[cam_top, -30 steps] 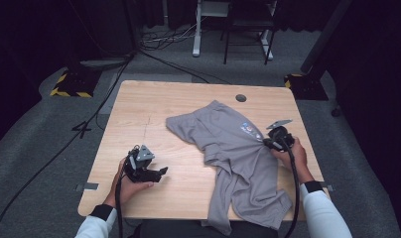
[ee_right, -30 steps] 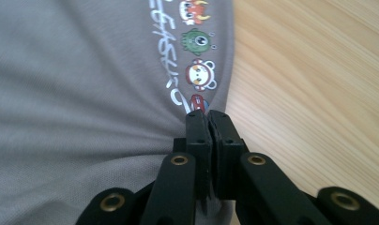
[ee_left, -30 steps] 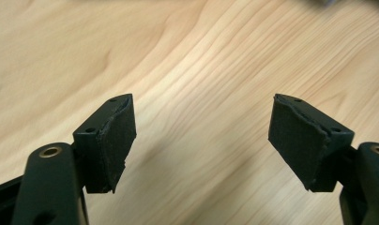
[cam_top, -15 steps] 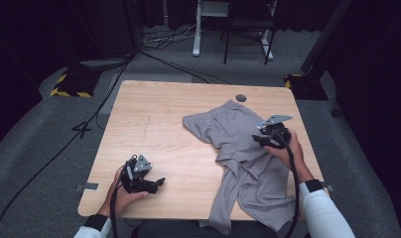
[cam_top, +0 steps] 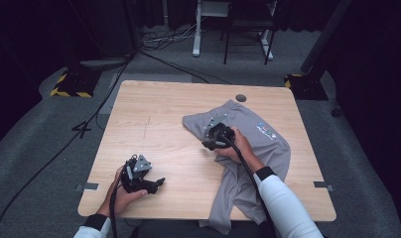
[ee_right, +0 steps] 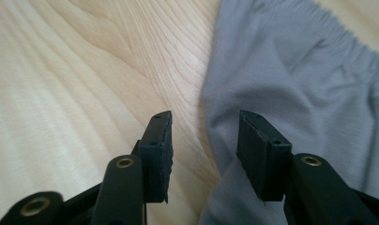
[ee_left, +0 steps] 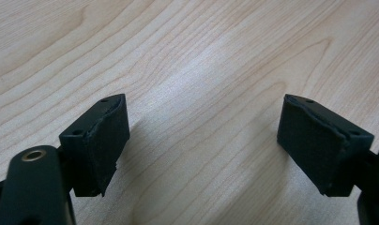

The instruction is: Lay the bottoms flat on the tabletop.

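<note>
Grey soft cloth shirt [cam_top: 260,144] we see crumpled on the right half of the pale wooden table [cam_top: 159,114], our right gripper [ee_right: 204,140] over its edge, jaws just opened, nothing between, left gripper [ee_left: 204,140] wide apart above bare wood.

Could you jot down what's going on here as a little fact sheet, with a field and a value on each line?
Surface: wooden table
Garment: grey shirt, crumpled on the table's right half, part hanging over the near edge
Left gripper: jaws wide open over bare wood, nothing between them
Right gripper: at the shirt's left edge, jaws have just been opening, not pressing on cloth
Shirt edge: lies beside the right gripper's jaws
Floor: grey carpet with cables
</note>
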`<state>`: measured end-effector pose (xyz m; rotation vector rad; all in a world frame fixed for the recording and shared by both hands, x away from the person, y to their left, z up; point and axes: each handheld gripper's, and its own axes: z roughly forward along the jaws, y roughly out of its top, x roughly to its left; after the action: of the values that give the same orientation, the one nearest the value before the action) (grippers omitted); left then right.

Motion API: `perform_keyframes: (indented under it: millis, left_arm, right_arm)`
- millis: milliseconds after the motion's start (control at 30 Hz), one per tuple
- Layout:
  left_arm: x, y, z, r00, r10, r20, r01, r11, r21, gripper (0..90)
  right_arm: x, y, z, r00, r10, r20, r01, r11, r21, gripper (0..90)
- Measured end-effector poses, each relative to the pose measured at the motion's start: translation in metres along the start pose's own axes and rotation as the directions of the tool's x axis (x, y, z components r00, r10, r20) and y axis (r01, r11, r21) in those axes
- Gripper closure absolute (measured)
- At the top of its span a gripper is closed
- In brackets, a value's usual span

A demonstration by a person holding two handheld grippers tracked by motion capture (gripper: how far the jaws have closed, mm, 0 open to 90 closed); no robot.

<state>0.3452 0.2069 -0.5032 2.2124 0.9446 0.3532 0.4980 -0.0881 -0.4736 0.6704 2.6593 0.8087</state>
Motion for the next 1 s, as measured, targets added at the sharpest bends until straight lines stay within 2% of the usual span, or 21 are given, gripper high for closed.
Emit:
perform_keyframes:
  millis: [67,100,267,333,433,500,567,633,700,733,800,833,867,900,933,967,1000]
  left_arm:
    - [0.000,0.000,0.000,1.0000,0.003,0.000,-0.003,1.0000,0.001,17.2]
    - [0.000,0.000,0.000,1.0000,0.003,0.000,-0.003,1.0000,0.001,17.3]
    - [0.000,0.000,0.000,1.0000,0.004,-0.001,-0.004,1.0000,-0.001,17.2]
    - [0.000,0.000,0.000,1.0000,0.004,-0.001,-0.004,1.0000,0.000,17.3]
    - [0.000,0.001,0.001,1.0000,0.002,-0.003,-0.002,1.0000,0.000,17.2]
    - [-0.001,0.002,0.002,1.0000,0.001,-0.004,-0.001,1.0000,0.001,17.1]
    - [-0.001,0.004,0.003,1.0000,0.003,-0.006,-0.003,1.0000,0.001,17.1]
    - [-0.003,0.006,0.005,1.0000,-0.001,-0.006,0.001,1.0000,0.000,17.0]
    - [-0.005,0.009,0.009,1.0000,0.004,-0.002,-0.004,1.0000,0.001,17.0]
    - [-0.007,0.011,0.010,1.0000,0.006,-0.001,-0.006,1.0000,0.001,17.0]
    - [-0.010,0.015,0.014,1.0000,0.007,0.000,-0.007,1.0000,0.001,17.1]
    - [-0.012,0.018,0.016,0.9998,0.019,0.004,-0.019,0.9998,0.007,17.3]
    - [-0.016,0.024,0.020,0.9997,0.021,0.010,-0.021,0.9997,0.010,18.2]
    - [-0.019,0.028,0.022,0.9997,0.024,0.008,-0.024,0.9996,0.011,20.5]
    - [-0.024,0.036,0.025,0.9992,0.040,0.005,-0.040,0.9992,-0.003,21.4]
    - [-0.028,0.041,0.027,0.9991,0.038,0.019,-0.038,0.9992,-0.015,21.5]
    - [-0.033,0.050,0.031,0.9985,0.041,0.036,-0.040,0.9986,-0.034,22.1]
  right_arm:
    - [0.000,0.003,0.007,0.9997,0.004,0.024,-0.004,1.000,0.022,59.6]
    - [-0.002,0.005,0.010,0.9994,0.029,0.017,-0.029,0.999,0.023,61.2]
    - [-0.008,0.009,0.013,0.9962,0.060,0.063,-0.063,0.997,0.053,85.7]
    - [-0.010,0.009,0.011,0.9957,0.058,0.072,-0.062,0.997,0.052,87.4]
    - [-0.011,0.010,-0.006,0.9952,0.088,0.043,-0.086,0.996,-0.030,87.9]
    - [-0.012,0.010,-0.023,0.9940,0.102,0.038,-0.099,0.992,-0.083,87.9]
    - [-0.017,0.007,-0.045,0.9924,0.111,0.053,-0.103,0.985,-0.135,87.8]
    - [-0.026,-0.001,-0.069,0.9872,0.153,0.045,-0.142,0.971,-0.192,87.9]
    - [-0.035,-0.013,-0.093,0.9791,0.189,0.075,-0.167,0.958,-0.235,87.8]
    - [-0.041,-0.024,-0.106,0.9717,0.219,0.087,-0.190,0.946,-0.262,87.8]
    - [-0.051,-0.040,-0.123,0.9562,0.262,0.132,-0.218,0.936,-0.276,87.7]
    - [-0.057,-0.052,-0.131,0.9482,0.294,0.121,-0.249,0.923,-0.293,87.6]
    - [-0.063,-0.064,-0.138,0.9381,0.329,0.109,-0.284,0.910,-0.303,87.6]
    - [-0.069,-0.080,-0.144,0.9244,0.359,0.128,-0.308,0.902,-0.303,87.6]
    - [-0.071,-0.090,-0.148,0.9149,0.383,0.129,-0.330,0.892,-0.309,87.6]
    - [-0.075,-0.107,-0.153,0.9012,0.418,0.116,-0.367,0.877,-0.309,87.6]
    - [-0.076,-0.116,-0.154,0.8901,0.439,0.123,-0.389,0.873,-0.295,87.5]
